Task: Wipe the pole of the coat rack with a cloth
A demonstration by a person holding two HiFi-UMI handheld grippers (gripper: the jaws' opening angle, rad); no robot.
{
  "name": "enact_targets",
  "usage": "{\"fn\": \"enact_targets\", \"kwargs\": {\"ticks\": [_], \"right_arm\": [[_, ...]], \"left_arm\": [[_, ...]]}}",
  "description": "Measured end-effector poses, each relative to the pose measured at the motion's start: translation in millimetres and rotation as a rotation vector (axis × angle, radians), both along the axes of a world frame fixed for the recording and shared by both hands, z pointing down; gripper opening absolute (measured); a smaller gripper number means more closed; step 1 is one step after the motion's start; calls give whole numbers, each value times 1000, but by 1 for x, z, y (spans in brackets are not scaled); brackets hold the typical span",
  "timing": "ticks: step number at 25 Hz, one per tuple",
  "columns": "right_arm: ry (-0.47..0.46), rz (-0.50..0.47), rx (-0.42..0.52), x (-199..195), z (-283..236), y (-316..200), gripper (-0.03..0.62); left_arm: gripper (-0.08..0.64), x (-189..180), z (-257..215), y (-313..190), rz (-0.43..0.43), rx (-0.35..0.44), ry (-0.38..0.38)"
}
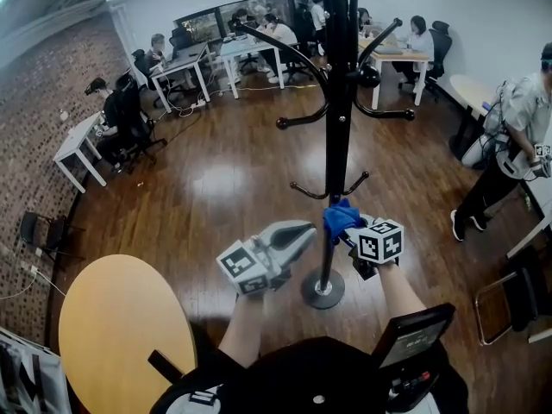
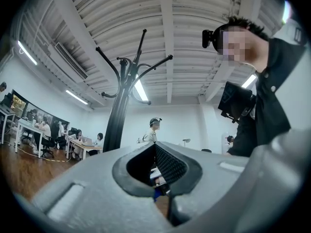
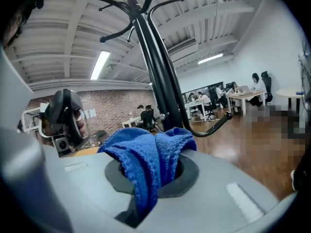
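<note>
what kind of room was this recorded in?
Probably an open-plan office: rows of white desks with seated people working at them, a brick wall, a polished wooden floor, and a black coat rack standing in the open middle.

coat rack [image 1: 336, 145] top: cut off | cloth [image 1: 341, 216] touching rack: unclear

Left gripper [image 1: 297, 234] and right gripper [image 1: 352, 229] are both chunky light grey plastic, each with a black-and-white marker cube [image 1: 380, 241] on it. Person's got a black top [image 2: 279, 81] and a black head camera [image 2: 210, 37]
</note>
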State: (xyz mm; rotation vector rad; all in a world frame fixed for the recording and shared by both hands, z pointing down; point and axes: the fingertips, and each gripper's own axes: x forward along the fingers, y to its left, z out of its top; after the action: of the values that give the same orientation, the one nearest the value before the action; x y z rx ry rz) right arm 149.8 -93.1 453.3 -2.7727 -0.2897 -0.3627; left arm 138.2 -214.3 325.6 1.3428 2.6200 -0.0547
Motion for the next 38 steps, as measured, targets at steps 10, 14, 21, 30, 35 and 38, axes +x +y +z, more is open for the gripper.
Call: {"fn": "enact_targets", "kwargs": {"ticks": [10,14,21,30,35,38], "right_arm": [[341,18,-191,12,-165,20,34],[501,62,-334,6,-271,18,34],[634,47,-630,-29,-395,-53,34],[815,0,-738,-64,-433,-119,35],[602,180,-587,-17,-374,-11,35],[460,201,-496,2,-307,27,32]], "left_arm": [[-3,8,-5,-4,-27,-22,14],[-3,8,-13,-6,-31,-43,19],[-3,8,-17,-13,-26,-50,40],[-3,14,-22,-20,-35,-61,49],[-3,16,-21,-18,-36,-56,41],[-3,13,-17,-19,-38,-50,38]]}}
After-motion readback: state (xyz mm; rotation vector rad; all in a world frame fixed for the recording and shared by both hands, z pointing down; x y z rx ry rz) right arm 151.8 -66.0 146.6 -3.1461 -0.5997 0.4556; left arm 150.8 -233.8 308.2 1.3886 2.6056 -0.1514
